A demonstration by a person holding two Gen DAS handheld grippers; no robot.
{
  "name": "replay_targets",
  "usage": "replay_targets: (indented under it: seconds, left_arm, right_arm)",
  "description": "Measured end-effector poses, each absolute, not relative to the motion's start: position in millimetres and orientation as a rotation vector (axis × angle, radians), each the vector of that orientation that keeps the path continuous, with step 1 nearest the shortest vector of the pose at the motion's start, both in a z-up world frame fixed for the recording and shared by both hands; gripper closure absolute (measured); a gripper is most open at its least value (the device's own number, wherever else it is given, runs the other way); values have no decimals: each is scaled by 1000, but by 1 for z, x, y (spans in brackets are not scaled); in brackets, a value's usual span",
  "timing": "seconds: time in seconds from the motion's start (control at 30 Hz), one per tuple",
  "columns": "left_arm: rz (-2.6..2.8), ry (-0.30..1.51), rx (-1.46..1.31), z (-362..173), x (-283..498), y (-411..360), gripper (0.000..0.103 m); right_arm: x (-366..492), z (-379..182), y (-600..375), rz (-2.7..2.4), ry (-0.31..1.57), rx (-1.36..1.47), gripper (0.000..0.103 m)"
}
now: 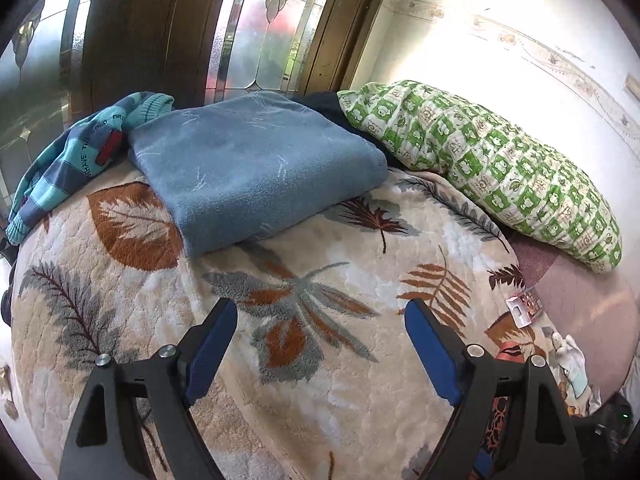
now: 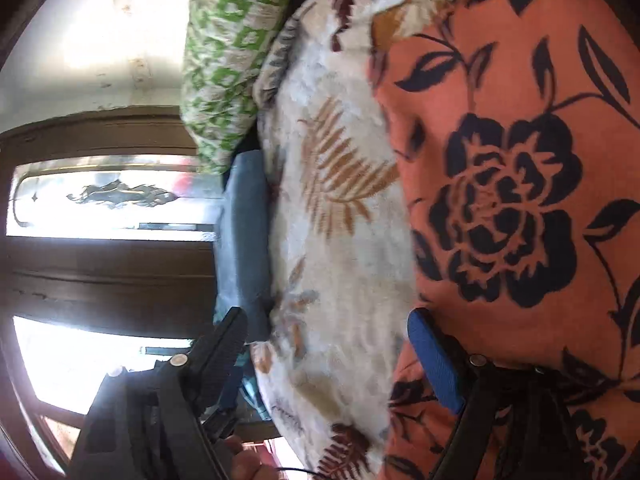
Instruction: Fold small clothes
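Note:
A folded blue garment point(image 1: 256, 164) lies at the back of the leaf-patterned blanket point(image 1: 120, 360). A striped teal and blue garment point(image 1: 76, 160) lies crumpled to its left. My left gripper point(image 1: 320, 312) is open and empty, hovering over the blanket in front of the blue garment. In the right wrist view, which is rolled sideways, my right gripper point(image 2: 328, 320) is open and empty over the blanket point(image 2: 344, 248), beside orange cloth with black flowers point(image 2: 512, 184). The blue garment point(image 2: 244, 240) shows edge-on there.
A green and white checked pillow point(image 1: 480, 164) lies at the back right, also in the right wrist view point(image 2: 228, 56). Behind the bed are a wooden frame with patterned glass panels point(image 1: 260, 28) and a white wall. A small packet point(image 1: 524, 310) lies on the blanket's right edge.

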State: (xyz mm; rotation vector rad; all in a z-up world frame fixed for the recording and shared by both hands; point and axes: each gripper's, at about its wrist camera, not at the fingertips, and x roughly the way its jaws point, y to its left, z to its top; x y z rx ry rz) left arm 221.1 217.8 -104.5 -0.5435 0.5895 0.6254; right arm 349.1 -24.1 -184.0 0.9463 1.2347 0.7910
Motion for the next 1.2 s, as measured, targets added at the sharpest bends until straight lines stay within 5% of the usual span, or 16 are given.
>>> replay_targets:
  seconds: [0.23, 0.47, 0.83, 0.97, 1.2]
  left_arm:
    - [618, 547, -487, -94, 214, 207, 17]
    - [566, 602, -435, -95, 194, 191, 17]
    - [455, 650, -368, -109, 191, 147, 17]
    - [425, 677, -377, -117, 201, 142, 17]
    - [405, 652, -403, -113, 201, 141, 17]
  right_arm:
    - [247, -115, -140, 667, 1069, 755, 18]
    - [154, -121, -310, 366, 998, 857, 18]
    - [227, -161, -466, 223, 788, 1254, 18]
    - [242, -200, -475, 81, 883, 1239, 22]
    - [268, -160, -465, 188, 842, 1095, 20]
